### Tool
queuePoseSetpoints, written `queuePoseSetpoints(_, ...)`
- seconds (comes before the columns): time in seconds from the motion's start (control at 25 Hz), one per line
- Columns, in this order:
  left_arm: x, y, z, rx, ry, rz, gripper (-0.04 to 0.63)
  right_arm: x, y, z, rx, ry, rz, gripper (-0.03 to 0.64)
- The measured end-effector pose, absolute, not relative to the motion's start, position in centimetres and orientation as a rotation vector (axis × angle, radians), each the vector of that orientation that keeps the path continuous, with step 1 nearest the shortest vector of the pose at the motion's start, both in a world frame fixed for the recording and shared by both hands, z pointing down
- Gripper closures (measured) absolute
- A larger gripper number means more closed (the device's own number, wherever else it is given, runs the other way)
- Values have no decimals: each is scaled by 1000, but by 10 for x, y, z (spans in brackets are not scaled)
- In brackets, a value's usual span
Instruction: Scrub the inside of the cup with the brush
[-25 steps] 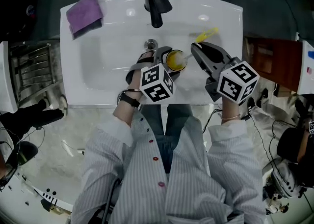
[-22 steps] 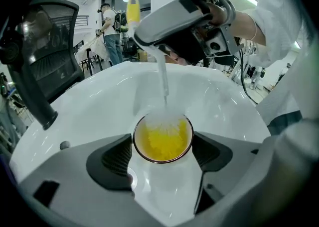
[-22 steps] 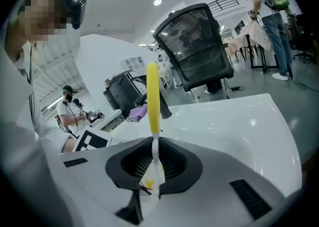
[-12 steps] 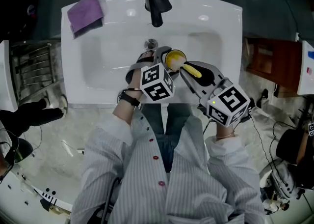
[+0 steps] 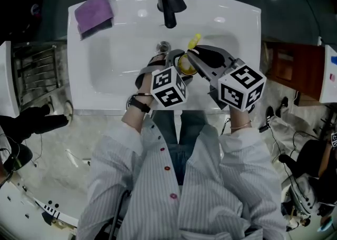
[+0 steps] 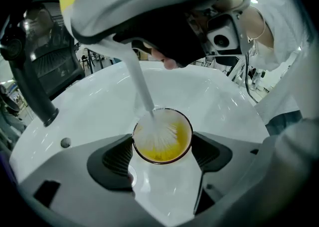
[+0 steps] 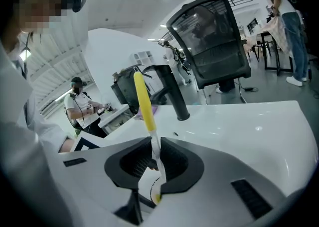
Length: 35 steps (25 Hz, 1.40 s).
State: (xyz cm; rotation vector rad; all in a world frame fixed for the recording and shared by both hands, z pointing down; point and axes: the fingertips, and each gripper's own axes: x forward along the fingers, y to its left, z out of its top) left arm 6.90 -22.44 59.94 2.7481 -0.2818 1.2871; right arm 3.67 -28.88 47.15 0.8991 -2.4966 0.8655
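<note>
My left claw (image 6: pixel 163 140) clamped the small yellow-lined cup (image 6: pixel 174 151) over the white sink (image 5: pixel 121 60) at frame centre, my right claw (image 7: pixel 154 160) pinched the yellow-handled white bristle brush (image 7: pixel 143 99), its bristles (image 6: pixel 158 130) inside the cup, so I judged firm circling against the inner side would scrub best

Before you, a purple cloth (image 5: pixel 93 13) lies on the white sink's (image 5: pixel 121 70) far left corner; a black faucet (image 5: pixel 169 3) stands at its rear.

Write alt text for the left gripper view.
The left claw grips a cup with a yellow inside over a white sink, while a white-bristled brush reaches down into it from above. A black faucet stands at left.
</note>
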Motion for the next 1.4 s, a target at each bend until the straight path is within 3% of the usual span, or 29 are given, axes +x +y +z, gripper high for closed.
queuePoseSetpoints(0.52,71,-224,599,2751,-276,1284,215,91,-292,477,980,-2473,945,557)
queuePoseSetpoints(1.4,68,-223,601,2656,-324,1319,213,115,-247,428,1193,-2524,935,557)
